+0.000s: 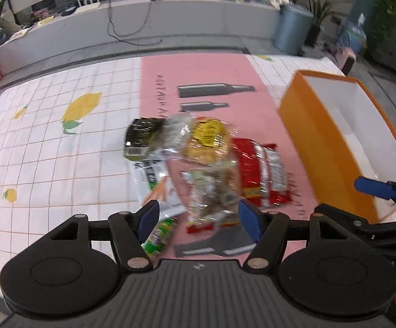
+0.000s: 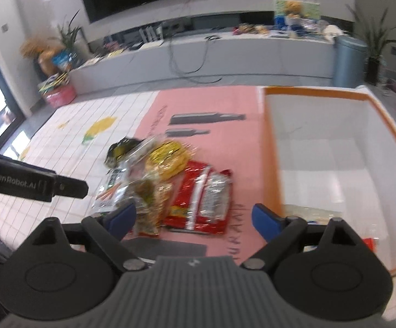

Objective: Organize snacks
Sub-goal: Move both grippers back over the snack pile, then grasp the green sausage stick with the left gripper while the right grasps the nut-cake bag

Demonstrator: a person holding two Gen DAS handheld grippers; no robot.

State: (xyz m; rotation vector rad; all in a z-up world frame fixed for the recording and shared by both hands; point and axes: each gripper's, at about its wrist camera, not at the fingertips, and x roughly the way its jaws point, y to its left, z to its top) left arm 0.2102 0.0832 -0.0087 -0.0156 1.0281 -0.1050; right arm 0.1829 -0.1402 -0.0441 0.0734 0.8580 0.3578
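The snack pile (image 1: 203, 164) is a loose heap of slippery wrappers overlapping each other, so my guess is that a careless pinch would drag two packets at once or let a crinkly one slide out on the way to the orange box (image 1: 320, 136); the frames are blurred too, so aim is a risk. My left hand-held gripper (image 1: 198, 218) stands released, jaws wide, nothing pressed between the blue pads, and the near edge of the pile, a clear bag of mixed bits (image 1: 211, 196), lies just in front of it. My right hand-held gripper (image 2: 195, 218) is also released and holds nothing; the red packet (image 2: 200, 199) lies just ahead between its fingers. The pile sits on the pink mat (image 2: 211, 104) on the desk (image 1: 47, 150), with the box just to its right, a few packets already in its near corner
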